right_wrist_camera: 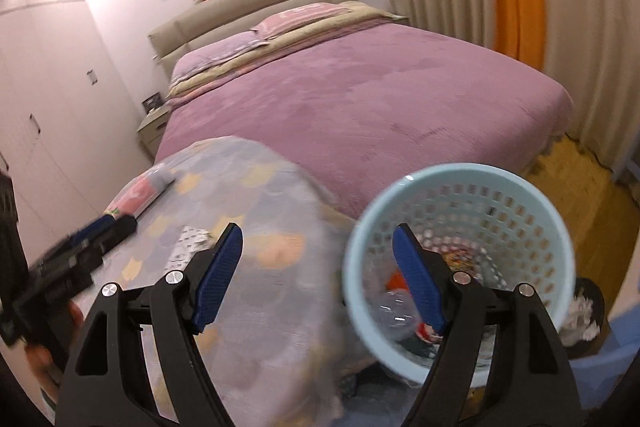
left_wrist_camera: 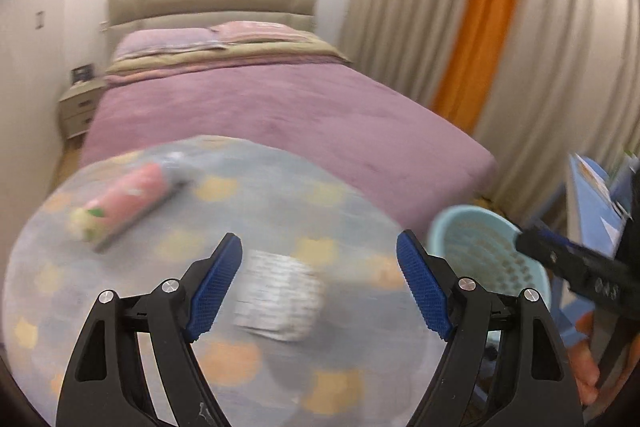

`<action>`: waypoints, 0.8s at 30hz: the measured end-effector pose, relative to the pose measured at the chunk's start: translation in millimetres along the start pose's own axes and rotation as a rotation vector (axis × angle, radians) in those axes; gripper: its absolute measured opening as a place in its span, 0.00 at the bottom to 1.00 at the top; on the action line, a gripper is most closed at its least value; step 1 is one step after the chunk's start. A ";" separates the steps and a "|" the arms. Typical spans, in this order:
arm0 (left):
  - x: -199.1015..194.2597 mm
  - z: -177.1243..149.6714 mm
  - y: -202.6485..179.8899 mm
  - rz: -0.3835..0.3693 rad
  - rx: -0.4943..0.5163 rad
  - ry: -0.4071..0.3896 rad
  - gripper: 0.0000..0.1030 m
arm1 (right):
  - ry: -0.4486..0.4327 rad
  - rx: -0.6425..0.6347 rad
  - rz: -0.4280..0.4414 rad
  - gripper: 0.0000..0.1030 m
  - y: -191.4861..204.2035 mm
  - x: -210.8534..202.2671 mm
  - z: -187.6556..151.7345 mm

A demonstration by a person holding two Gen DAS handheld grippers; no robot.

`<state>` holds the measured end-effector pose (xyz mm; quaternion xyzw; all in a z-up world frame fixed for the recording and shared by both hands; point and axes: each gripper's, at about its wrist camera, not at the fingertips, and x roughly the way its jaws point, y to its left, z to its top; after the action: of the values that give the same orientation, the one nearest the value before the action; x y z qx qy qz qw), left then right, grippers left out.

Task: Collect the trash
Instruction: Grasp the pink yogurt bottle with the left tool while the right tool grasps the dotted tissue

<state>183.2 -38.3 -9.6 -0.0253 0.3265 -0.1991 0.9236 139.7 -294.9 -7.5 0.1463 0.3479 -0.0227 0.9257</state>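
My left gripper (left_wrist_camera: 319,283) is open and empty, just above a crumpled white printed wrapper (left_wrist_camera: 278,301) on the round table's grey patterned cloth (left_wrist_camera: 340,347). A pink tube-shaped package (left_wrist_camera: 128,205) lies at the table's far left. My right gripper (right_wrist_camera: 318,275) is open and empty at the table's right edge, its right finger over the light blue perforated bin (right_wrist_camera: 460,259), which holds several pieces of trash. The wrapper (right_wrist_camera: 188,245) and pink package (right_wrist_camera: 140,195) also show in the right wrist view. The bin (left_wrist_camera: 480,251) stands right of the table.
A bed with a purple cover (left_wrist_camera: 280,115) stands behind the table. Curtains (left_wrist_camera: 560,47) hang at the right. A nightstand (left_wrist_camera: 78,107) is at the far left. A dark bin with white paper (right_wrist_camera: 584,311) sits right of the blue bin. Blue furniture (left_wrist_camera: 592,195) stands at the right.
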 end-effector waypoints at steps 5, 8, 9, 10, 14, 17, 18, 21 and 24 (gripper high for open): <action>2.2 13.7 64.6 0.096 -0.084 -0.007 0.77 | 0.059 -0.070 0.038 0.71 51.7 32.0 -15.4; 8.8 21.2 98.8 0.153 -0.107 0.000 0.77 | 0.096 -0.101 0.058 0.71 77.0 52.4 -25.0; 11.0 22.5 108.0 0.167 -0.112 0.004 0.77 | 0.112 -0.113 0.064 0.70 86.1 62.1 -27.8; 14.5 25.4 118.6 0.181 -0.117 0.008 0.77 | 0.119 -0.118 0.067 0.67 90.6 66.5 -29.3; 25.7 33.2 155.9 0.200 -0.136 0.024 0.79 | 0.163 -0.134 0.083 0.58 109.9 91.8 -35.5; 39.4 38.6 171.4 0.205 -0.130 0.039 0.81 | 0.184 -0.134 0.095 0.56 116.0 104.8 -39.1; 43.6 38.9 175.4 0.207 -0.128 0.044 0.81 | 0.193 -0.137 0.100 0.56 118.7 109.7 -40.4; 59.0 41.6 188.2 0.209 -0.128 0.067 0.81 | 0.207 -0.150 0.114 0.56 122.2 117.7 -44.2; 72.8 43.5 196.1 0.214 -0.125 0.093 0.81 | 0.221 -0.161 0.130 0.56 126.6 124.7 -46.2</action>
<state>330.3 110.4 -53.4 -0.0387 0.3815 -0.0798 0.9201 222.9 -153.2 -89.4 0.0957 0.4380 0.0815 0.8901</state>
